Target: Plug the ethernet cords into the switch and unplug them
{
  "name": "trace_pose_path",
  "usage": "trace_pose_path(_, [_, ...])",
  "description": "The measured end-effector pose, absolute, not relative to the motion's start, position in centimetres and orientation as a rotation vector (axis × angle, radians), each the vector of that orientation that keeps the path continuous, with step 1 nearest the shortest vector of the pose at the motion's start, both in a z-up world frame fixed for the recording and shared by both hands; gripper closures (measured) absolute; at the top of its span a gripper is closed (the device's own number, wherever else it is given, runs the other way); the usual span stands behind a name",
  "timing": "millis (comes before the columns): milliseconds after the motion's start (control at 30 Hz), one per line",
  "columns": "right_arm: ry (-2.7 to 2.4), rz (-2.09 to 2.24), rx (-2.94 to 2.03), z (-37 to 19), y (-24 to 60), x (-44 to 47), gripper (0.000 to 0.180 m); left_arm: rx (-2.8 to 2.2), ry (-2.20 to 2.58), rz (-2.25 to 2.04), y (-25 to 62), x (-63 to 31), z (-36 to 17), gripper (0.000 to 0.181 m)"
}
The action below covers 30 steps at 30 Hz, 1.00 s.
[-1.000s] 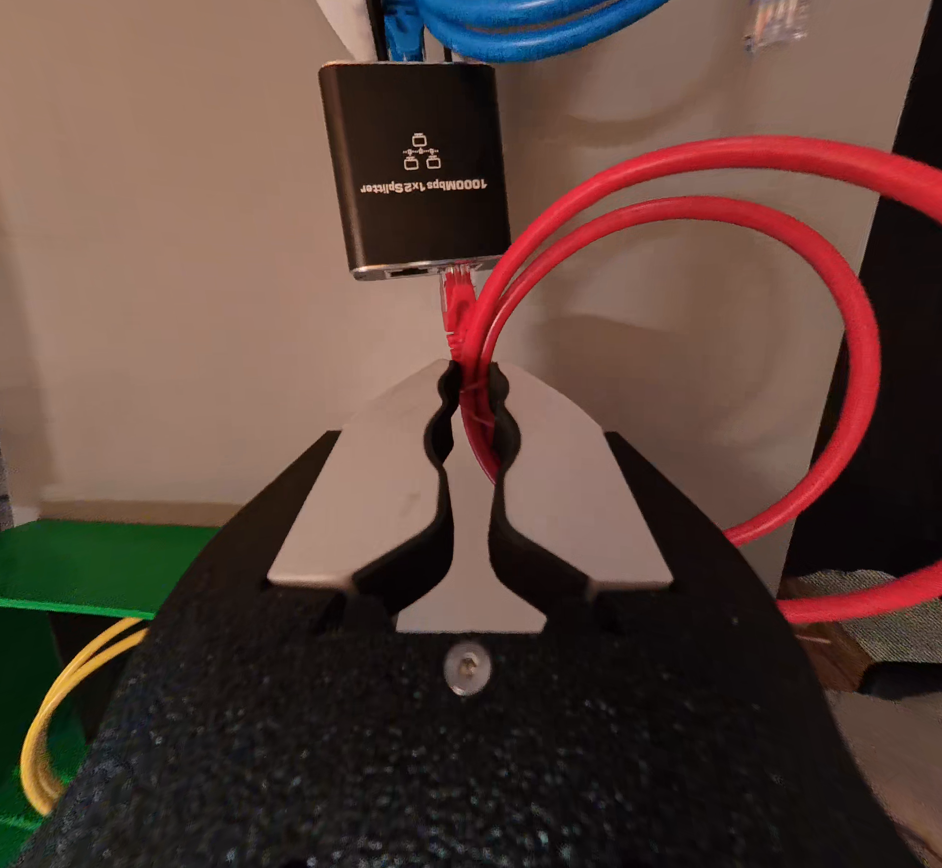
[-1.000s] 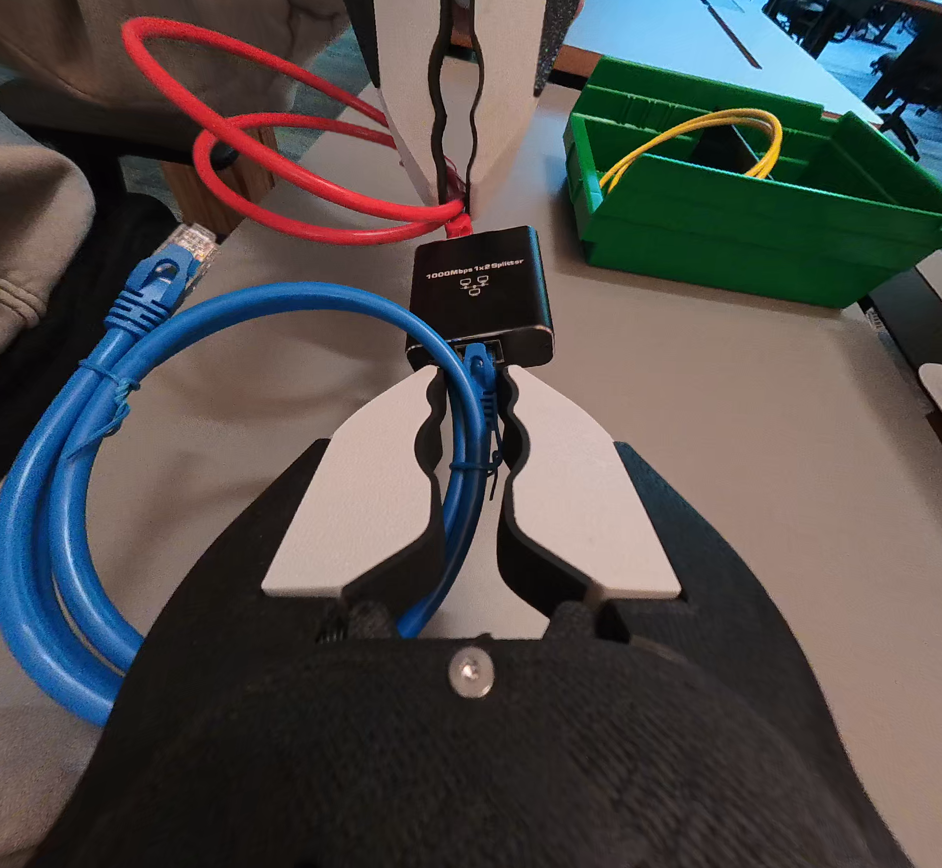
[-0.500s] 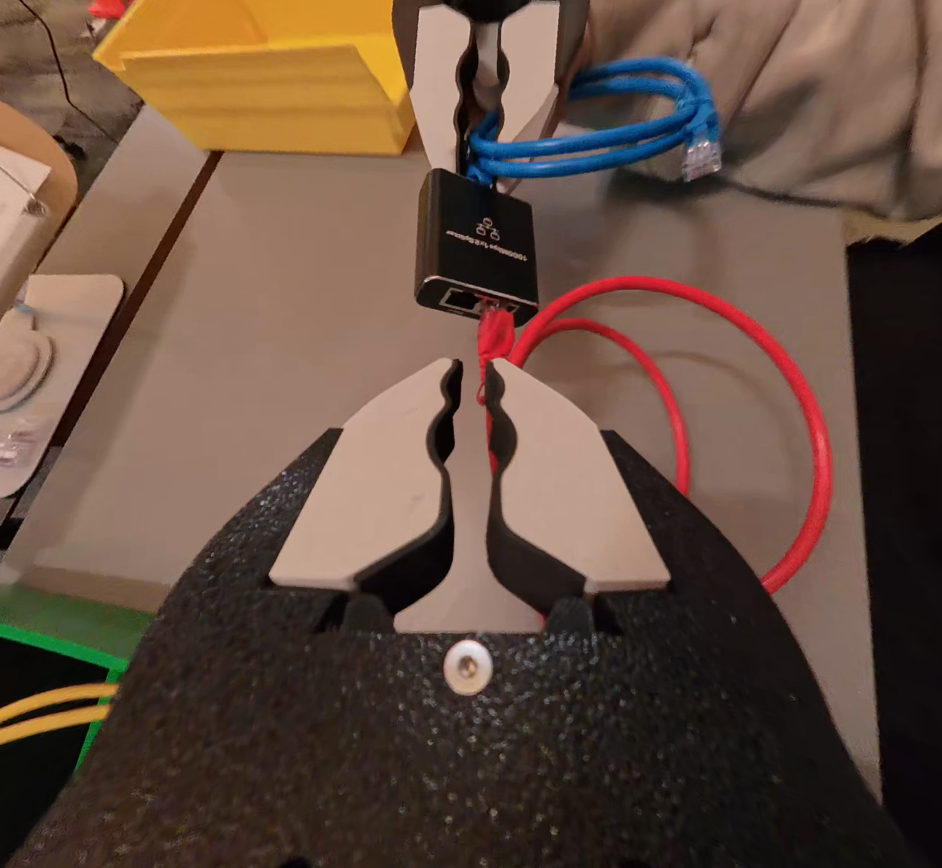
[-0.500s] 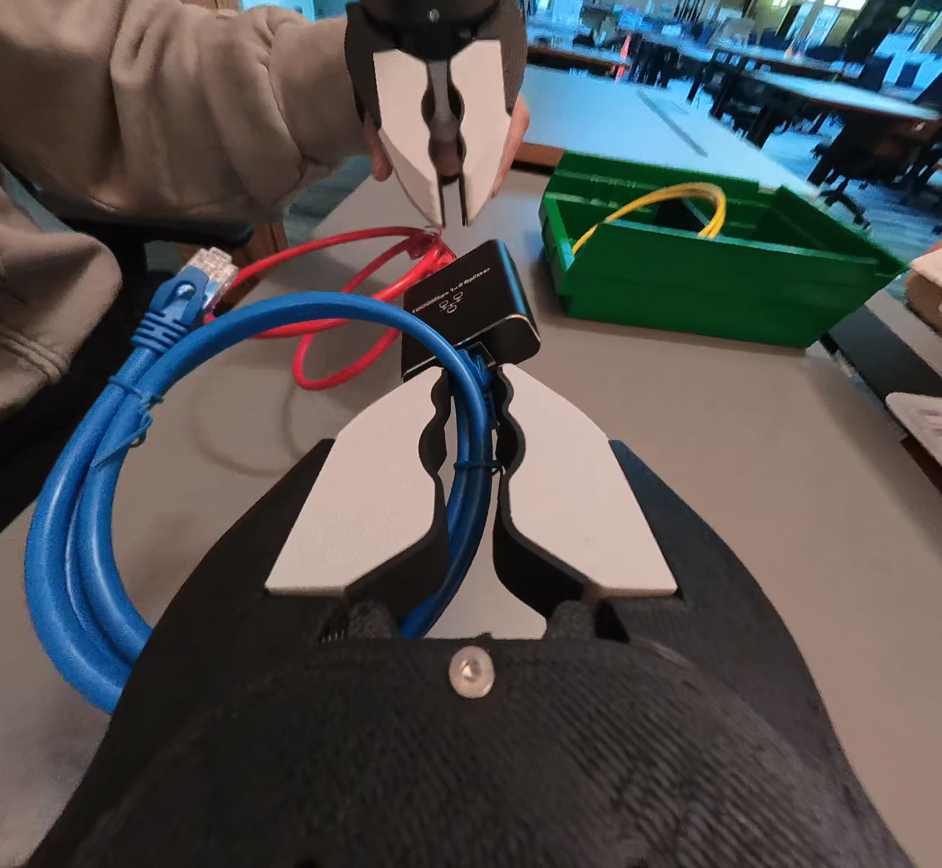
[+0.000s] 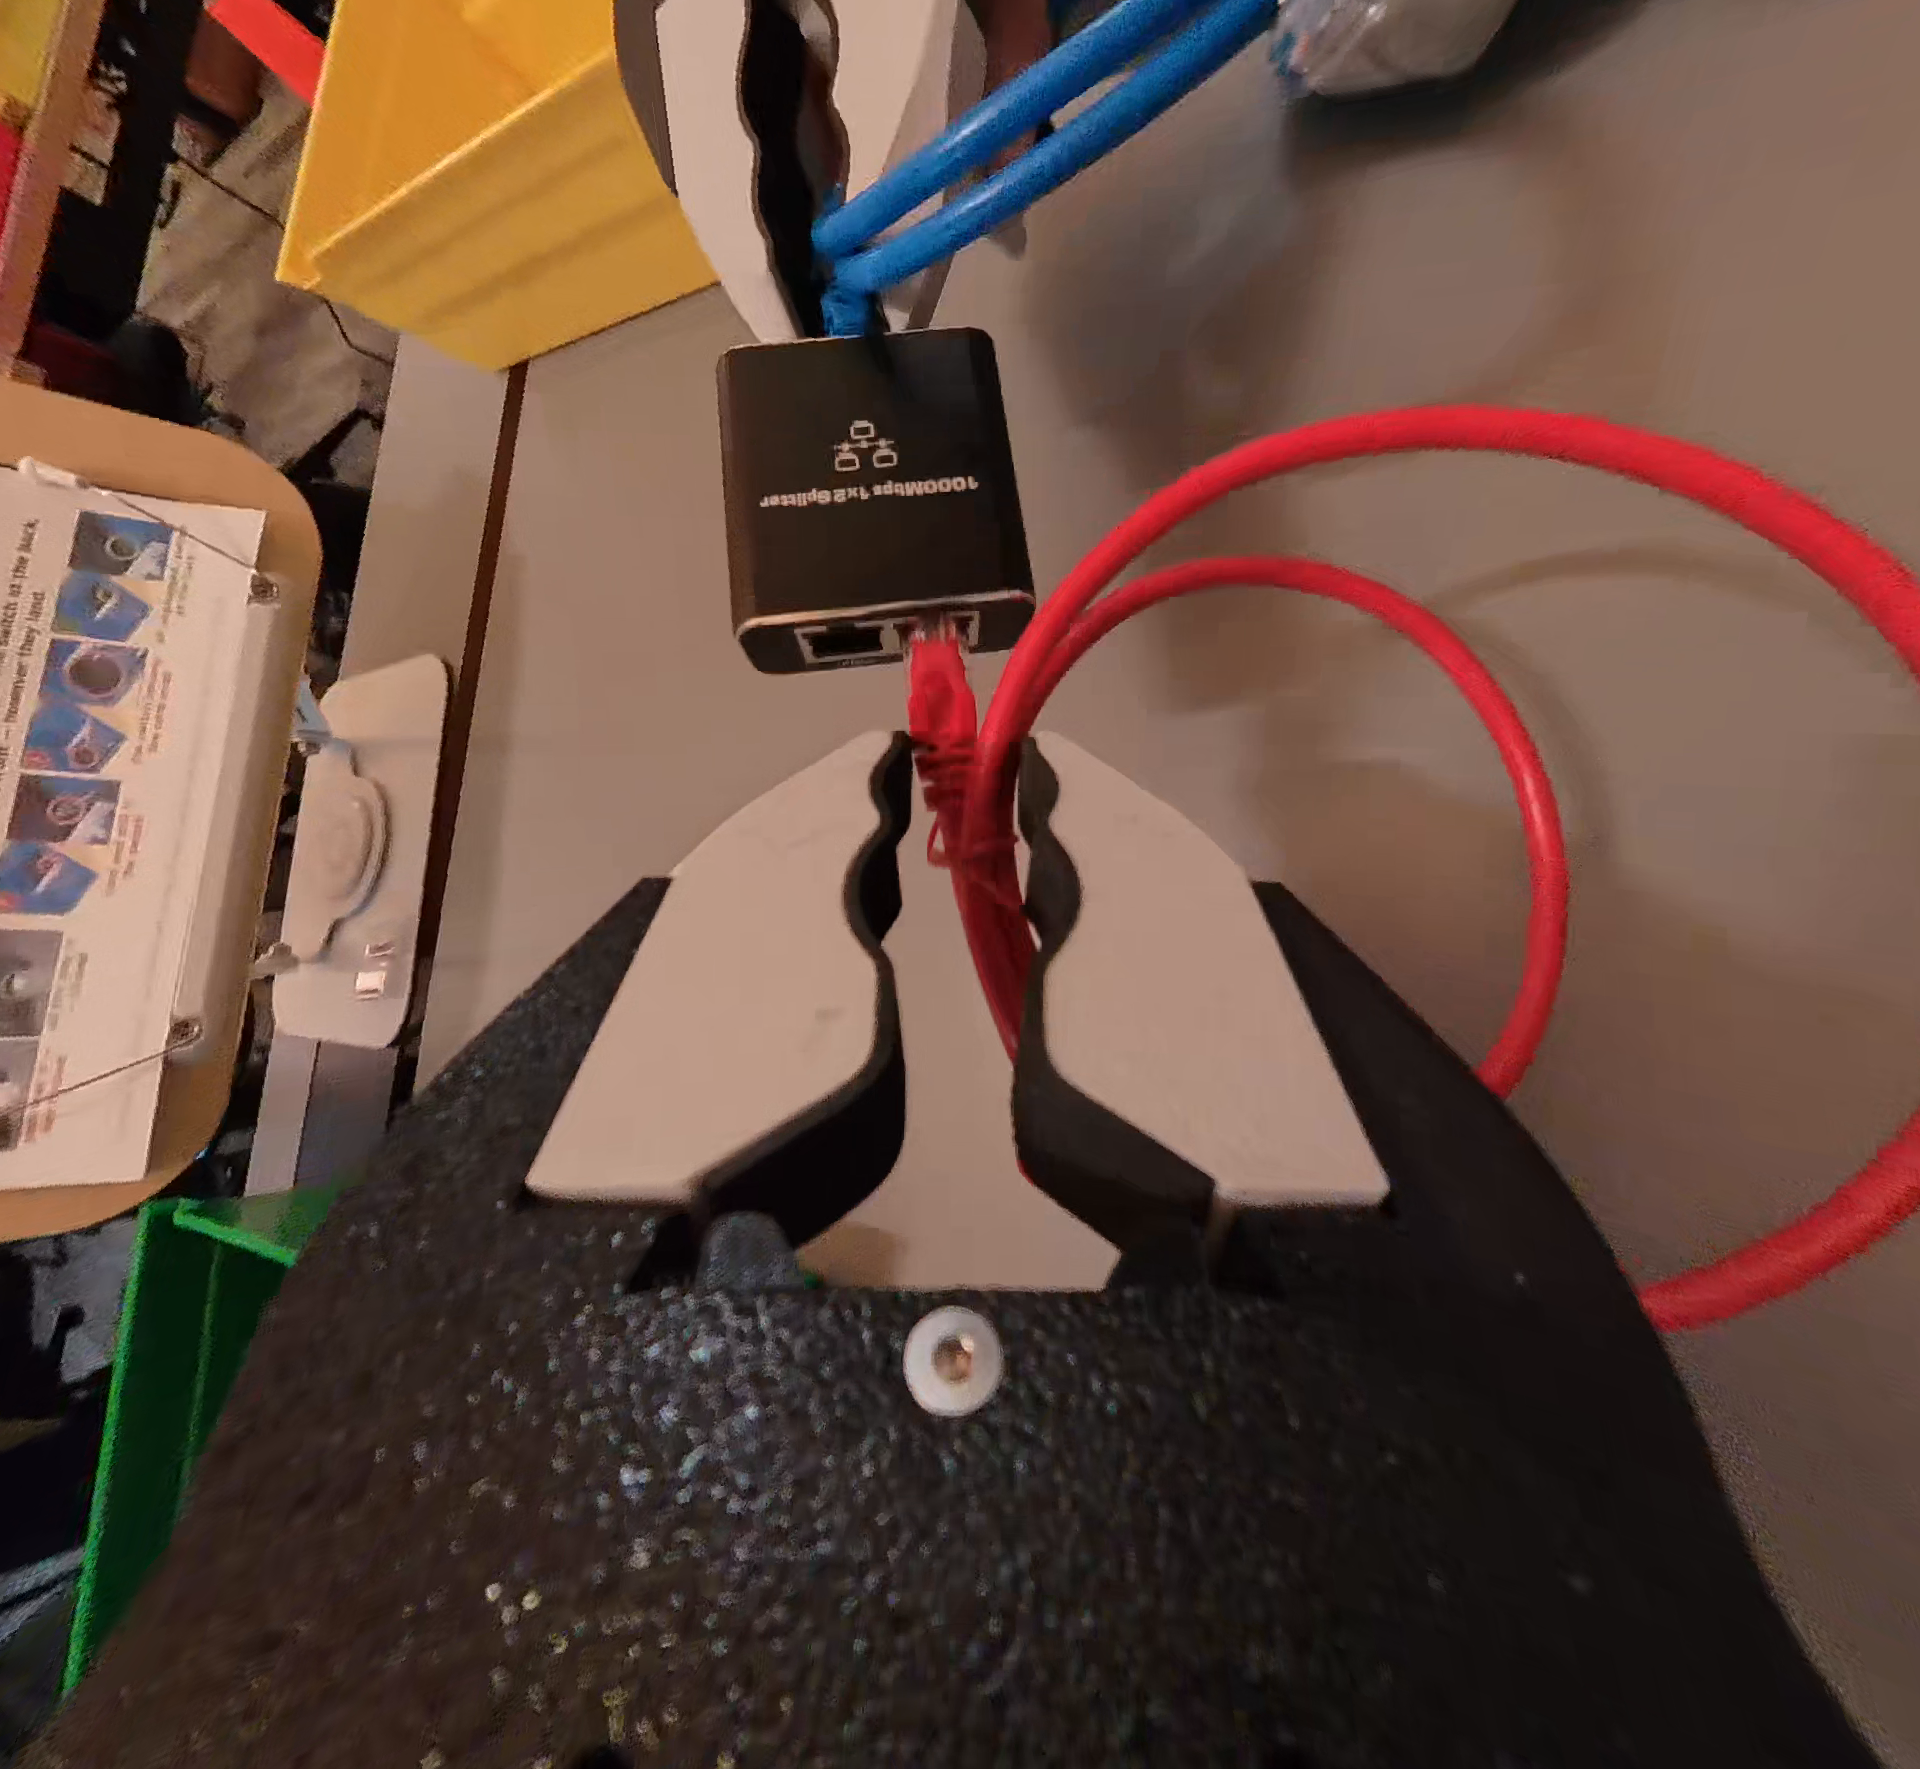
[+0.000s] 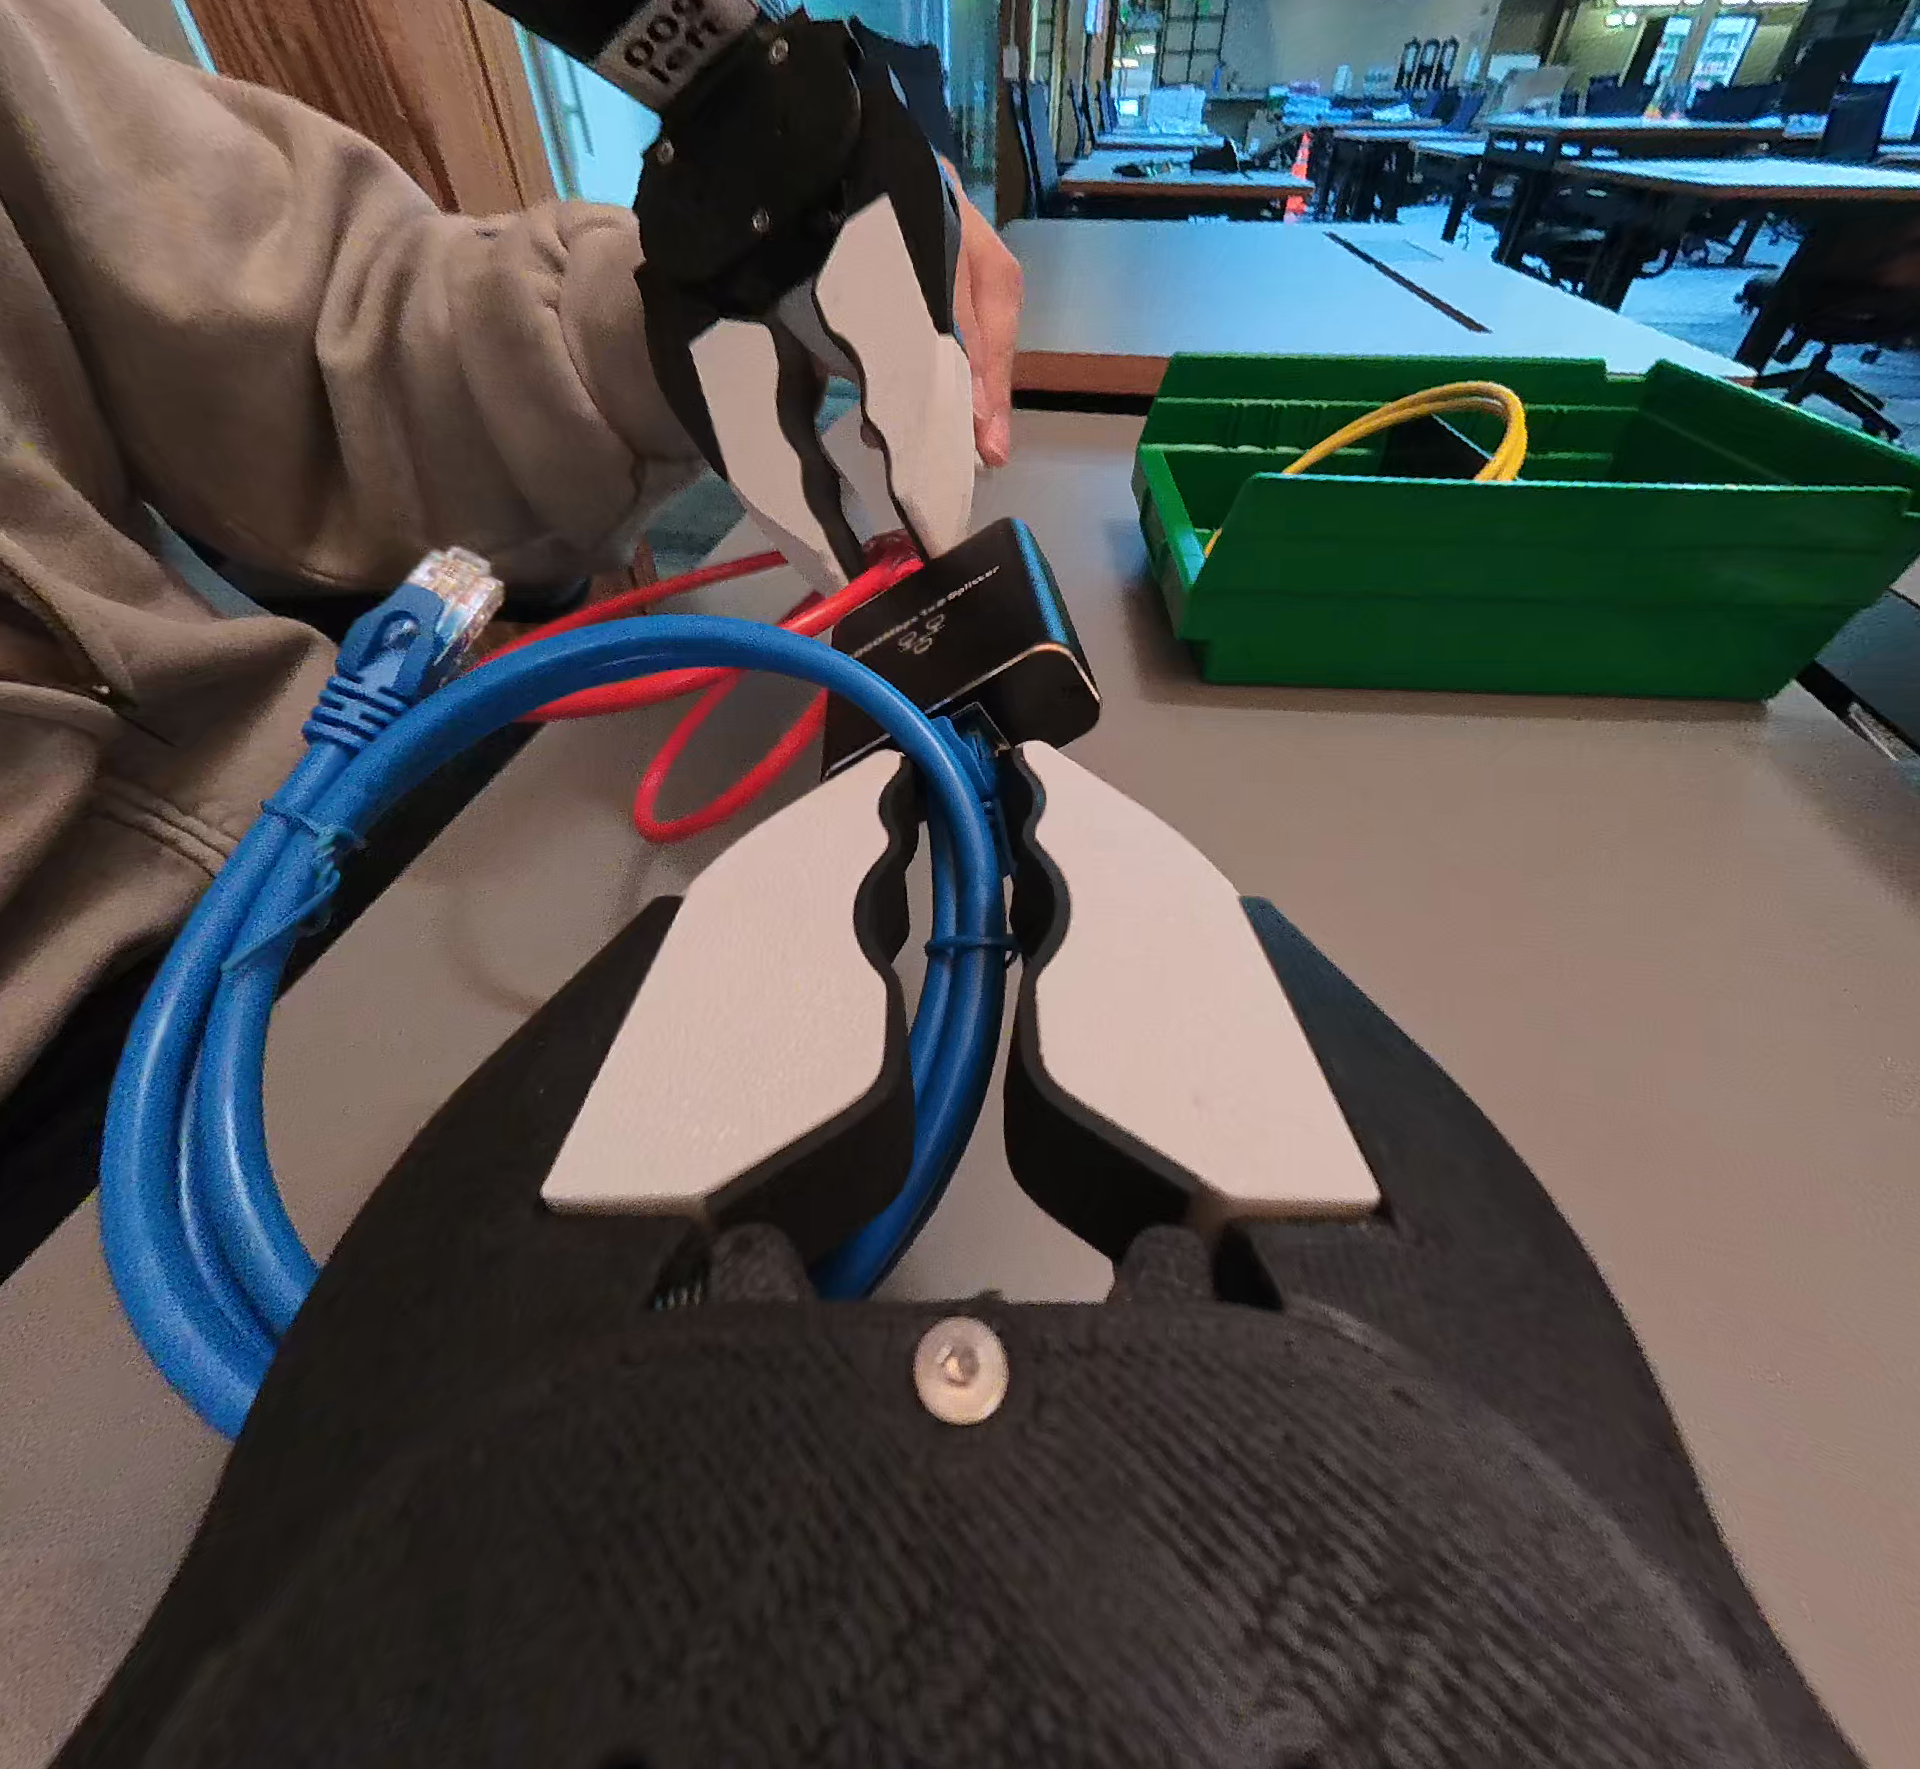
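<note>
A black switch [image 5: 873, 483] hangs tilted just above the grey table [image 5: 1455, 888]. A red cord's plug [image 5: 940, 691] sits in its right-hand near port; the port beside it is bare. My left gripper [image 5: 961, 753] is open around the red cord [image 5: 1351, 431], which lies against the right pad with a gap at the left pad. In the right wrist view the left gripper [image 6: 883, 545] shows its fingers apart. My right gripper [image 6: 961, 763] is shut on the blue cord [image 6: 623, 649], whose plug is in the switch [image 6: 956, 639]. The blue cord's free plug [image 6: 447, 592] hangs loose.
A green bin [image 6: 1558, 576] holding a yellow cord [image 6: 1455, 400] stands on the table to the right. A yellow bin [image 5: 468, 161] stands beyond the switch. A board with a printed sheet [image 5: 114, 784] lies off the table's left edge. A person's sleeve [image 6: 260, 317] is at left. The tips of one gripper are about 8 cm away from the tips of the other.
My left jaws were closed on the red cord and have now opened around it. The right gripper has kept its hold on the blue cord. Both cameras have swung.
</note>
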State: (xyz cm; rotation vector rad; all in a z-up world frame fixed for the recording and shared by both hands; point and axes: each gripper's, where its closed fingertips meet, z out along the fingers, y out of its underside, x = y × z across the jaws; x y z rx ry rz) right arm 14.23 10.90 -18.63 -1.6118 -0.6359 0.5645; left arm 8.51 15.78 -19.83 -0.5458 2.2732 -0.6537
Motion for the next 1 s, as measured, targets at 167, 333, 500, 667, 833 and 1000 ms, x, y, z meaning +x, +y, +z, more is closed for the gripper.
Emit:
trace_pose_path(167, [-0.653, 0.53, -1.561, -18.1, 10.6, 14.2, 0.164, -0.639, 2.256, -0.711, 15.7, 8.8, -19.0, 0.165])
trace_pose_path(333, [-0.693, 0.416, -1.499, -17.6, 10.9, 13.8, 0.161, -0.897, 2.31, -0.985, 16.0, 8.6, -17.9, 0.171])
trace_pose_path(500, [-0.671, 0.512, -1.492, -17.4, 10.9, 13.3, 0.159, -1.024, 2.329, -1.145, 16.3, 8.4, -17.5, 0.176])
trace_pose_path(667, [-0.654, 0.452, -1.506, -17.7, 11.5, 13.7, 0.157, -1.217, 2.312, -1.296, 16.4, 8.4, -17.6, 0.176])
trace_pose_path(833, [-0.712, 0.312, -1.428, -17.0, 11.4, 13.7, 0.16, -1.393, 2.265, -1.655, 15.7, 7.8, -16.2, 0.176])
trace_pose_path(1000, [-0.719, 0.298, -1.526, -18.3, 12.2, 13.7, 0.166, -1.442, 2.264, -1.739, 15.9, 7.6, -16.3, 0.176])
